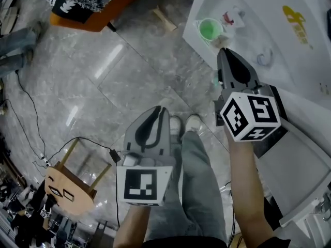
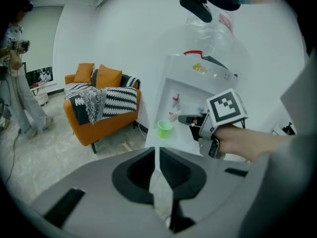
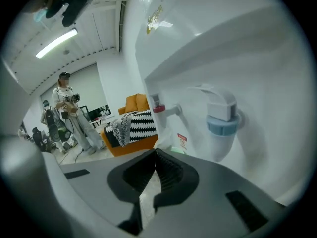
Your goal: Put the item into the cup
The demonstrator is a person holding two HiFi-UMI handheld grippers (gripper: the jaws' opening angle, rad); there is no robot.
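A green cup [image 1: 209, 29] stands on the drip shelf of a white water dispenser [image 1: 269, 14], under its red tap [image 1: 229, 18]. My right gripper [image 1: 223, 50] is shut, with its tip just beside the cup's near rim; I see nothing between the jaws. In the right gripper view the gripper [image 3: 156, 151] points at the dispenser front, and only the cup's rim [image 3: 178, 150] peeks over the jaws. My left gripper [image 1: 161, 109] hangs lower, over the floor, shut and empty. From the left gripper [image 2: 156, 150] I see the cup [image 2: 164, 128] and the right gripper [image 2: 181, 118] next to it.
The dispenser has a red tap [image 3: 158, 108] and a blue tap [image 3: 220, 120]. An orange sofa [image 1: 90, 12] with a striped blanket stands behind. A wooden stool [image 1: 67, 187] and a cable [image 1: 31, 112] are on the marble floor. A person [image 3: 69, 115] stands far off.
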